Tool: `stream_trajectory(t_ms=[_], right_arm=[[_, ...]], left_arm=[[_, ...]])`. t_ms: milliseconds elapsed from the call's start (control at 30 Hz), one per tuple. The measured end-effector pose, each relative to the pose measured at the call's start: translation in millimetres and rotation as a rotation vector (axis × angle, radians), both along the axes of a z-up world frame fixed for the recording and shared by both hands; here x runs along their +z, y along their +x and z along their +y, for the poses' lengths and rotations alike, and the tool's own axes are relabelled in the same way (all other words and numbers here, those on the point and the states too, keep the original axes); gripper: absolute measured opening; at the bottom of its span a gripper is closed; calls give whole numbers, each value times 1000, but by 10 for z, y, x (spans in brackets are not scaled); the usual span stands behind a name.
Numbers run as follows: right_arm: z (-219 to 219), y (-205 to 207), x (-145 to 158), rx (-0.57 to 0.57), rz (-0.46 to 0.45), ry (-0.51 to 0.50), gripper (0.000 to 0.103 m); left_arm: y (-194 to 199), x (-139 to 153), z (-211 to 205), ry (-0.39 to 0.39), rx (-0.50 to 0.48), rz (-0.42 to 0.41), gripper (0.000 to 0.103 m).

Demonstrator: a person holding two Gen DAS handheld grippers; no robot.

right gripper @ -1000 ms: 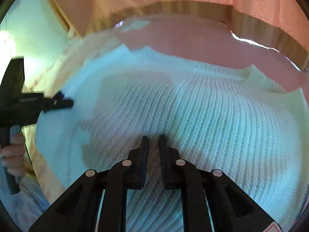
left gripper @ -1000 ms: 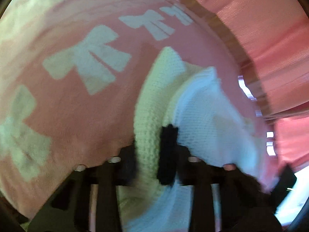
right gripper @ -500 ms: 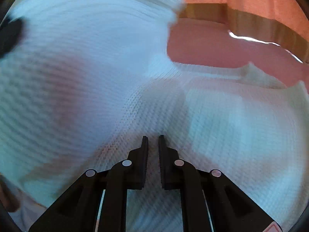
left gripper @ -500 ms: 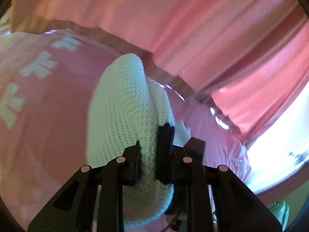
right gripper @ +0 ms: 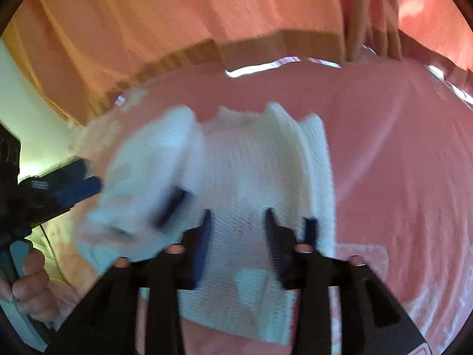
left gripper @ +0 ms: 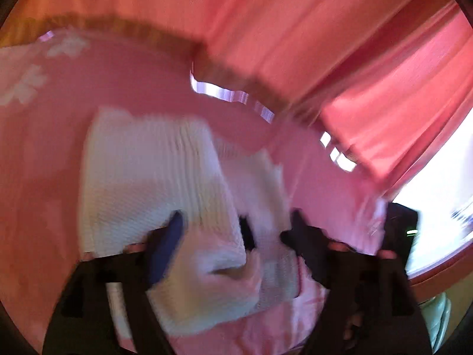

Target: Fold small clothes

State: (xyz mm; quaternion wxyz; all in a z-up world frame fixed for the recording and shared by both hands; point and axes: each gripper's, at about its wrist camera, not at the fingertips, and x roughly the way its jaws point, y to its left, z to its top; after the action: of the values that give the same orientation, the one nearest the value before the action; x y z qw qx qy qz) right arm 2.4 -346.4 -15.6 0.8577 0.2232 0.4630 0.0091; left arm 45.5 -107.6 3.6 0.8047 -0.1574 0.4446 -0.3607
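A small white knitted sweater [right gripper: 254, 183] lies folded on the pink bedspread [right gripper: 399, 162]. In the left wrist view the sweater [left gripper: 153, 177] lies under and ahead of my left gripper [left gripper: 236, 230], whose fingers stand wide apart, with the cloth loose between them. My right gripper [right gripper: 236, 222] is open over the sweater's lower part, touching nothing I can tell. The left gripper also shows in the right wrist view [right gripper: 74, 189], at the sweater's left edge. Both views are motion-blurred.
Pink curtains [left gripper: 295, 29] hang behind the bed, above a wooden bed edge [right gripper: 266, 44]. The bedspread carries white bow prints [left gripper: 26, 82] at the far left. A bright window [left gripper: 443, 192] lies to the right. The person's hand [right gripper: 29, 290] holds the left gripper's handle.
The left gripper carried the sweater's side over, then opened and let it go. The right gripper opened and pulled back. The sweater now lies folded narrower.
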Motion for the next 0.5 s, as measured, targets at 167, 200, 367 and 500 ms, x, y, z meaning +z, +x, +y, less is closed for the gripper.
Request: stream_trajectory(t_ms=[167,200,367,500], right_arm=[[232,97,125,57,-72,120,73],[267,166,77,60,-53,149,74],[346,477,-273,29,61,298,73],[541,623,-420,44,91,332,24]], left_arm=[[143,274,729,42,238,-137,87],[172,259,800,67,270,-140,87],[256,35,1092,133,309,-81,87],[251,-54,1035,173,283,-83,87]])
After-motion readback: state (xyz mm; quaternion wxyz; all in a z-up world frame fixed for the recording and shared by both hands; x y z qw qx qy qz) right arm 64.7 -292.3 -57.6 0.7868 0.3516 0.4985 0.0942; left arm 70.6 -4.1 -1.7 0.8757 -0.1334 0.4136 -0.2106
